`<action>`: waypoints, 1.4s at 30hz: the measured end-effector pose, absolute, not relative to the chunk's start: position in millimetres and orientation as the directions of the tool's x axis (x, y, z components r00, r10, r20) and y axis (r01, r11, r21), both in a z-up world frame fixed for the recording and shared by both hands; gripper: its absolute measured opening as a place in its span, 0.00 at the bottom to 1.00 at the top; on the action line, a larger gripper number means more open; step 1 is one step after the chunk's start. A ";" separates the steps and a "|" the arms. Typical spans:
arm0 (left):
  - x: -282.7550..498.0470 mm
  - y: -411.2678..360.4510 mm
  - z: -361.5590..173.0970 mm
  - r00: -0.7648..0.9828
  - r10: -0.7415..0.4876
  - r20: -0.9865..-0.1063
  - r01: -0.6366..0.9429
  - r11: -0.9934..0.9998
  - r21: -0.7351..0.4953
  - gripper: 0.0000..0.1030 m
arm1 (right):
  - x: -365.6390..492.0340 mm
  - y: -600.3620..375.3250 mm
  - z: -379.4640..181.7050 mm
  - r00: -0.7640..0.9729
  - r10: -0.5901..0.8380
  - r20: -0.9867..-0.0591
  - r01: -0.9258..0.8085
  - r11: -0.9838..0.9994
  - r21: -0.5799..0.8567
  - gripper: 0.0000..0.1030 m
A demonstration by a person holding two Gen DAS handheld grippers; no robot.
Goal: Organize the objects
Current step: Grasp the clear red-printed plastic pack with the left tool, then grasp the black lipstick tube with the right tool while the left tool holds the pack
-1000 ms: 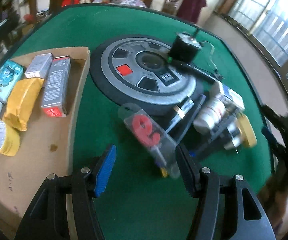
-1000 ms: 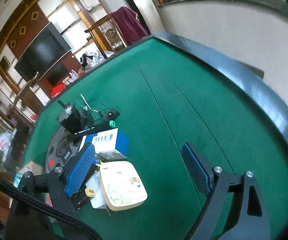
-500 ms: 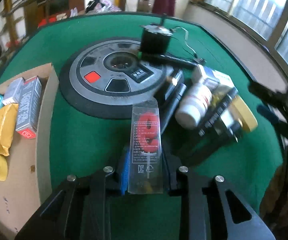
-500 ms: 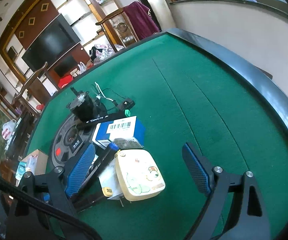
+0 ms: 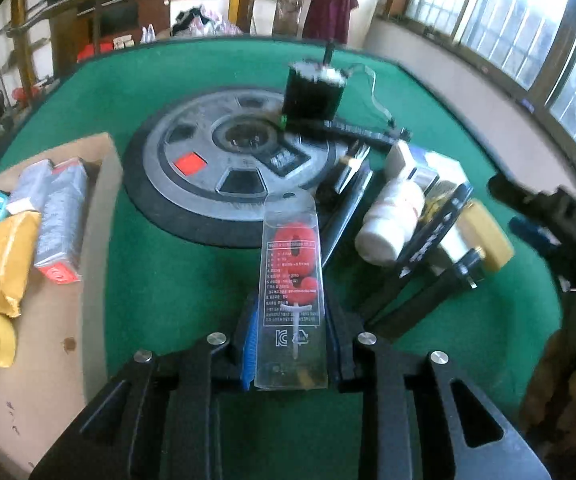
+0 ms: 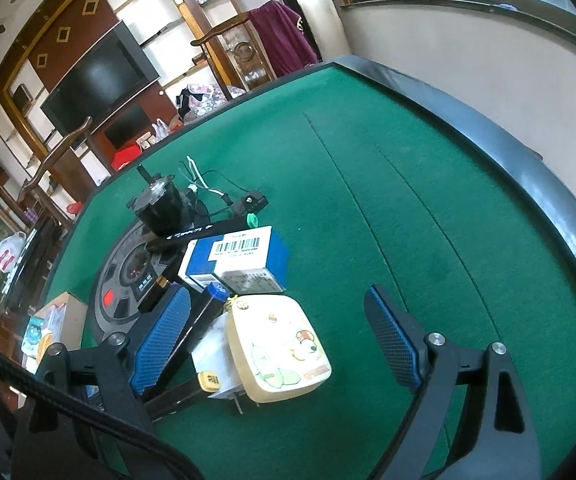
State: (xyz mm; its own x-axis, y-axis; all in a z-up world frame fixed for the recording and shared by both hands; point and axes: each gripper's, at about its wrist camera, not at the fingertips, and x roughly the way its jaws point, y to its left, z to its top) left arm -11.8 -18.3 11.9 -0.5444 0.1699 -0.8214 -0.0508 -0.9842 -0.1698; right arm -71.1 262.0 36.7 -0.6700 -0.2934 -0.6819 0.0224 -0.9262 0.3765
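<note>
The left gripper [image 5: 290, 344] tilts steeply down over the green felt table [image 5: 168, 280], its blue-padded jaws pinching the lower end of a clear plastic pack holding a red number candle [image 5: 293, 280], which sticks out forward toward the round grey disc [image 5: 228, 172] at the table's middle. To its left lies a cardboard tray [image 5: 48, 340] with small boxes and packets, and to its right a heap with a white bottle [image 5: 392, 220]. The right gripper [image 6: 276, 340] also slants downward with its jaws spread wide and nothing pressed between them, hovering over a cream cartoon-printed case [image 6: 280, 348] beside a blue barcoded box [image 6: 240, 260].
</note>
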 end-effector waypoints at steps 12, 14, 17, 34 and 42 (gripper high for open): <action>68.4 -89.1 75.4 -0.682 0.262 -0.683 -0.061 -0.951 -0.303 0.23 | -62.7 240.8 60.3 -0.694 -0.307 -0.652 0.103 -0.938 0.332 0.86; 74.9 -102.5 76.4 -0.700 0.243 -0.671 -0.051 -0.955 -0.293 0.23 | -66.4 224.5 72.1 -0.657 -0.362 -0.662 0.161 -0.924 0.346 0.86; 85.9 -122.4 74.0 -0.715 0.247 -0.654 -0.037 -0.948 -0.318 0.23 | -86.9 192.6 76.6 -0.530 -0.482 -0.697 0.250 -0.875 0.415 0.86; 110.9 -207.5 46.0 -0.758 0.254 -0.600 0.034 -0.904 -0.426 0.23 | -176.5 87.3 17.4 -0.364 -0.130 -0.922 0.155 -0.985 0.078 0.32; 115.9 -221.2 35.9 -0.750 0.250 -0.612 0.059 -0.897 -0.439 0.23 | -159.6 81.0 20.2 -0.399 -0.140 -0.906 0.189 -0.980 0.068 0.15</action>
